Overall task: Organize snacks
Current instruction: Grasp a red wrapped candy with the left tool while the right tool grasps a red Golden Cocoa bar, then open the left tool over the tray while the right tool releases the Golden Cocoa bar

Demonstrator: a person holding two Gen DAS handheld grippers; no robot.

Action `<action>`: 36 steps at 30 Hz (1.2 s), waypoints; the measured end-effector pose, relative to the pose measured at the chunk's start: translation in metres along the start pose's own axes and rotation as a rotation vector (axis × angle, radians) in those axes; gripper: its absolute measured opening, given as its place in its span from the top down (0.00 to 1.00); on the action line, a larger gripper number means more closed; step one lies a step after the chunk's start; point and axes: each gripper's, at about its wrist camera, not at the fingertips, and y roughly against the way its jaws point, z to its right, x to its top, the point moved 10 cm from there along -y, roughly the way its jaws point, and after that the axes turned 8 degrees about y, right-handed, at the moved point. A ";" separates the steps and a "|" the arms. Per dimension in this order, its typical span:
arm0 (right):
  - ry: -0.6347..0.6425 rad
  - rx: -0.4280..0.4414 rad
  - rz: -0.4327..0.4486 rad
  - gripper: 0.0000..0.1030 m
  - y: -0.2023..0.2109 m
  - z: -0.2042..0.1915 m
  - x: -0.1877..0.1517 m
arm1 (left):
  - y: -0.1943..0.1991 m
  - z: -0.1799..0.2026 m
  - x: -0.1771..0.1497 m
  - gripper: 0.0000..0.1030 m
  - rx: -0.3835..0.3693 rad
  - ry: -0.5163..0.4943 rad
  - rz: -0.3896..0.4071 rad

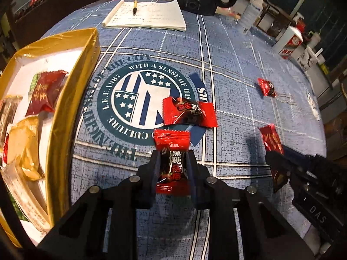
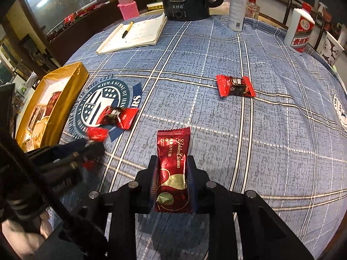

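Note:
My left gripper [image 1: 172,164] is shut on a red-and-black candy [image 1: 172,151], held just above the blue tablecloth. My right gripper [image 2: 172,173] is shut on a dark red Golden Crown candy [image 2: 172,162]; it also shows in the left wrist view [image 1: 272,143]. A second red-and-black candy [image 1: 189,112] lies on the round emblem just beyond my left gripper, also in the right wrist view [image 2: 118,116]. A third [image 2: 236,85] lies farther right, seen in the left wrist view too [image 1: 266,87]. A gold box [image 1: 73,91] at the left holds several wrapped snacks.
An open notebook [image 1: 147,15] with a pen, a pink bottle [image 2: 128,7] and a black kettle [image 2: 184,0] stand at the far side. A white spray bottle [image 2: 237,8] and a white-and-red box [image 2: 300,30] stand far right. The table edge curves at right.

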 end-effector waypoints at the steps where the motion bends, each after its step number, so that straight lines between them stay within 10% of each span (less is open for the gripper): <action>1: 0.001 0.000 0.002 0.76 0.002 -0.001 -0.002 | 0.002 -0.001 0.000 0.76 0.000 0.004 0.003; 12: 0.024 0.041 0.031 0.76 0.021 -0.025 -0.007 | 0.060 -0.029 -0.009 0.76 -0.067 0.134 0.069; 25: 0.152 0.133 0.075 0.76 0.036 -0.121 0.014 | 0.126 -0.154 -0.002 0.76 -0.060 0.367 0.177; 36: 0.226 0.248 0.076 0.76 0.021 -0.219 0.047 | 0.114 -0.208 0.022 0.76 -0.032 0.325 0.145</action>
